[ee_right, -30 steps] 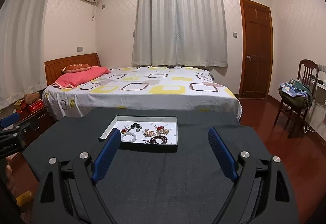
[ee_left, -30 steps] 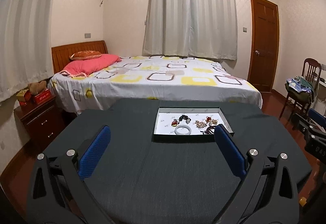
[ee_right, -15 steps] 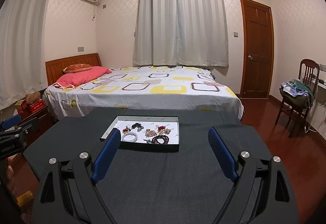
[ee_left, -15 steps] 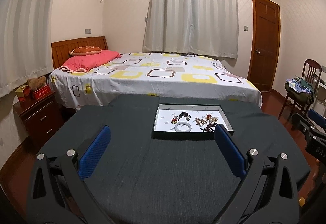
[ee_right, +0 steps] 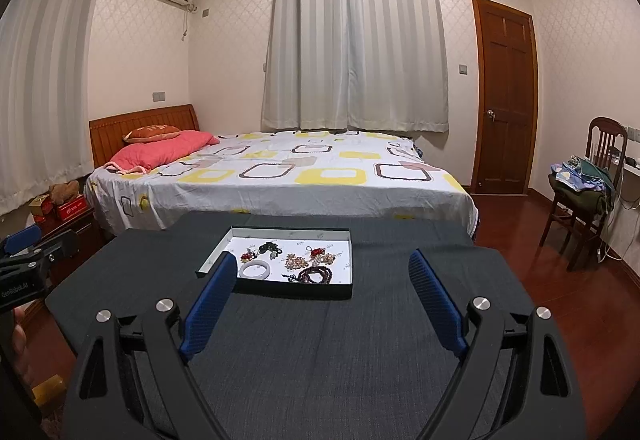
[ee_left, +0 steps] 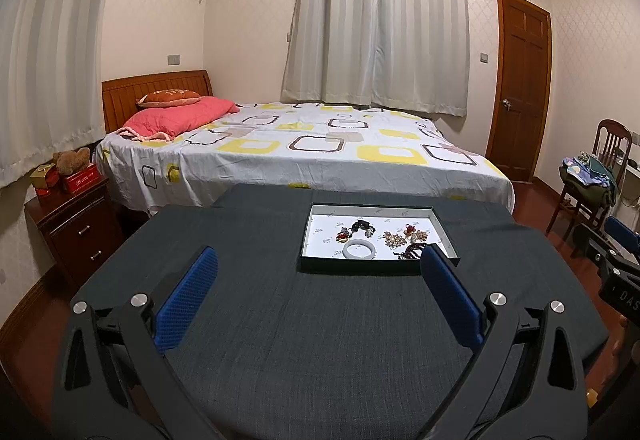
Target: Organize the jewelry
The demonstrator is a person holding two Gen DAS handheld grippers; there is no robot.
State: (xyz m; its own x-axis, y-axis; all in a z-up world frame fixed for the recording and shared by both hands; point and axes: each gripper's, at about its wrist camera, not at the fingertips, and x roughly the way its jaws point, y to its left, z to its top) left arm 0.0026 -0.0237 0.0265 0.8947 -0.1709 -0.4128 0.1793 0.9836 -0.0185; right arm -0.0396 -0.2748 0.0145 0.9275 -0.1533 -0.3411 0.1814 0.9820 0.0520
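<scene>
Inside one tray (ee_right: 276, 288), one white bangle (ee_right: 255, 270).

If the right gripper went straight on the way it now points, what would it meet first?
Probably the dark table cloth just short of the tray, since the open right gripper tilts slightly down. If it cleared that, it would meet the tray's near wall. Depth is unclear.

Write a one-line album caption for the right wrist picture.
Open blue-padded right gripper hovering over a dark cloth-covered table, facing a shallow white-lined tray of jewelry, bed beyond.
</scene>
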